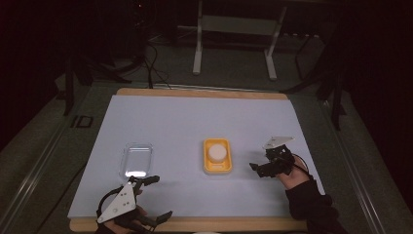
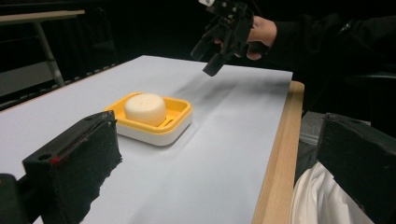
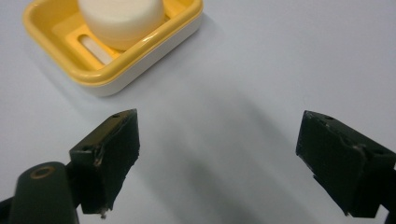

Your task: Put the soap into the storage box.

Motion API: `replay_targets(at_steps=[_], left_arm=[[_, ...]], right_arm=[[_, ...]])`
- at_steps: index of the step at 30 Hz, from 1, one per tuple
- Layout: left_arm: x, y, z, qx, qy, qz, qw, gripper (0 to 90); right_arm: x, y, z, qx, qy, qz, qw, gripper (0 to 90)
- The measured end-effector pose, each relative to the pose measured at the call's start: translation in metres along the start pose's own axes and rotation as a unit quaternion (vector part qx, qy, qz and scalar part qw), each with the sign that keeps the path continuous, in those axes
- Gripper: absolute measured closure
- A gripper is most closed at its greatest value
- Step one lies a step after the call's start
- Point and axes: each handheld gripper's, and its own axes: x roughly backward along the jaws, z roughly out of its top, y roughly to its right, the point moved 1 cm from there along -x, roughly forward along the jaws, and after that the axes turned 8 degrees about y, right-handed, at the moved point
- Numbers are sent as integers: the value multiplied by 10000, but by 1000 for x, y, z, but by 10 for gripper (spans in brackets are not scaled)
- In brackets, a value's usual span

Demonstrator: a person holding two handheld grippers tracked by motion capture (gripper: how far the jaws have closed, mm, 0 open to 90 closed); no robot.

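Approaching item: white round soap point(image 1: 217, 152) seated in yellow soap dish point(image 1: 217, 168), mid-worktop point(image 1: 170, 122). Right tongs point(image 1: 258, 168) released, jaws wide, empty, just beside the dish. Left tongs point(image 1: 158, 197) released, empty, near clear lid point(image 1: 137, 159). Recommended handling: straddle the soap squarely, descend level, close gently to avoid tipping the dish.

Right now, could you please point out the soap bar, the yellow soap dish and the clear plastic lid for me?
soap bar point(image 1: 217, 151), high view, middle of its top face.
yellow soap dish point(image 1: 217, 169), high view, near rim.
clear plastic lid point(image 1: 137, 159), high view, middle of its flat top.
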Motion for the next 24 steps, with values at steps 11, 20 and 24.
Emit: replay_targets(at_steps=[11, 20, 24], left_arm=[[-1, 0, 0, -6, -10, -5, 10000, 1], [0, 0, 0, -20, -22, -9, 10000, 0], [0, 0, 0, -30, -26, -12, 10000, 1]], right_arm=[[12, -14, -17, 32, 56, 27, 10000, 133], [23, -21, -28, -49, 230, 22, 9997, 127], [28, -22, -34, -159, 280, 19, 9995, 125]])
